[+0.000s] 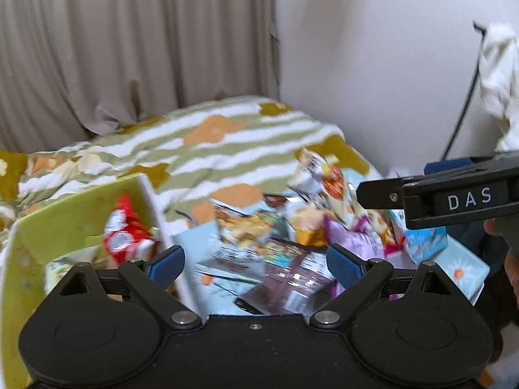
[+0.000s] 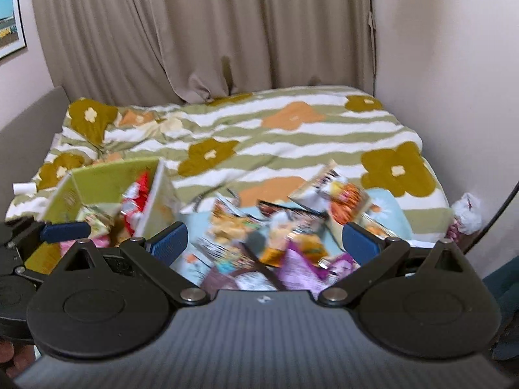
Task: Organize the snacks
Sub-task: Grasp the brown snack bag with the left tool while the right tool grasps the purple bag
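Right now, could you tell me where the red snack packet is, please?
The red snack packet stands inside the green box on the bed, left in both views, left of the loose snack pile.

Background: beige pleated fabric curtain (image 2: 207,32) behind bed, green-and-white striped floral duvet (image 2: 292,136) across it, plain off-white wall (image 2: 454,64) on right, framed picture (image 2: 9,19) top left, thin black cable (image 1: 464,97) hanging near white crumpled cloth (image 1: 499,74).

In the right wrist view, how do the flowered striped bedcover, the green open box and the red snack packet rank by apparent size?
1. Flowered striped bedcover
2. Green open box, though nearer the camera
3. Red snack packet, partly hidden
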Action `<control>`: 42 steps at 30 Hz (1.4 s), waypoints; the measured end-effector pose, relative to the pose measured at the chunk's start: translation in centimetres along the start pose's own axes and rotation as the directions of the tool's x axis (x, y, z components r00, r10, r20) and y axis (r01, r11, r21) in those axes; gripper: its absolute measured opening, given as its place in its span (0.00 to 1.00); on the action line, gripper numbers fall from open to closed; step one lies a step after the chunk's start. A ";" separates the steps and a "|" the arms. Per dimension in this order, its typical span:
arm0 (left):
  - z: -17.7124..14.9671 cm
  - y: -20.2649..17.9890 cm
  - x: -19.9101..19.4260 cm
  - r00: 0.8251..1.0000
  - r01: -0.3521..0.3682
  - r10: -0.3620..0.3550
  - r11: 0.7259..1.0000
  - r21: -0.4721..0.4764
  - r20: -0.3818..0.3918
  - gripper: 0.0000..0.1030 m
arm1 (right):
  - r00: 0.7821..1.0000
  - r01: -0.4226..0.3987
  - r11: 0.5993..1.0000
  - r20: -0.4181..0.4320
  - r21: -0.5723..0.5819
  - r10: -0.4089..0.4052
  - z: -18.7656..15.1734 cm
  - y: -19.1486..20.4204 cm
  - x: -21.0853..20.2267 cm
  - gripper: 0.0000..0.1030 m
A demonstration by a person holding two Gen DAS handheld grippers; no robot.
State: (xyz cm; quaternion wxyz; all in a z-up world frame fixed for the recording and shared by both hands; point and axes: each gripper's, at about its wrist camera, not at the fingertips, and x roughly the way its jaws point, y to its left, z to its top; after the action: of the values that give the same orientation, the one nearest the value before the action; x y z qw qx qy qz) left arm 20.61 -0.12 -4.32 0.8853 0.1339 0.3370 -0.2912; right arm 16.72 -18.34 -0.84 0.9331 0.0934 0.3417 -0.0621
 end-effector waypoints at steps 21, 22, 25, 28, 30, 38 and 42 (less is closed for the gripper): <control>-0.5 -3.2 11.8 0.935 0.142 -0.061 0.967 0.213 -0.348 0.92 | 0.985 0.005 0.976 -0.168 0.218 0.033 -3.3 -6.7 6.6 1.00; -0.6 -3.2 12.3 0.930 0.151 -0.068 0.966 0.209 -0.361 0.91 | 0.985 0.008 0.974 -0.171 0.227 0.032 -3.4 -6.9 6.7 1.00; -0.7 -3.0 13.4 0.921 0.169 -0.084 0.966 0.197 -0.381 0.86 | 0.984 0.023 0.969 -0.178 0.245 0.022 -3.7 -6.8 7.1 1.00; -0.7 -2.7 14.2 0.914 0.192 -0.109 0.964 0.181 -0.391 0.82 | 0.983 0.032 0.969 -0.185 0.246 0.014 -4.0 -6.4 7.5 1.00; -0.8 -2.6 14.5 0.908 0.215 -0.133 0.961 0.171 -0.397 0.73 | 0.982 0.038 0.970 -0.189 0.241 0.008 -4.2 -6.1 7.7 1.00; -0.9 -1.8 14.5 0.905 0.210 -0.141 0.968 0.134 -0.401 0.62 | 0.978 0.051 0.973 -0.208 0.224 -0.004 -4.6 -5.1 8.7 1.00; -0.8 -1.2 14.1 0.908 0.183 -0.133 0.979 0.092 -0.398 0.60 | 0.977 0.045 0.974 -0.212 0.222 0.004 -4.6 -5.1 9.2 1.00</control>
State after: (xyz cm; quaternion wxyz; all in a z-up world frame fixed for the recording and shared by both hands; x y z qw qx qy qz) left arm 27.93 -6.69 -14.45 0.7635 0.2176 0.4970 -0.3503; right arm 19.86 -22.81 -10.94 0.8741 0.2014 0.4306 -0.0999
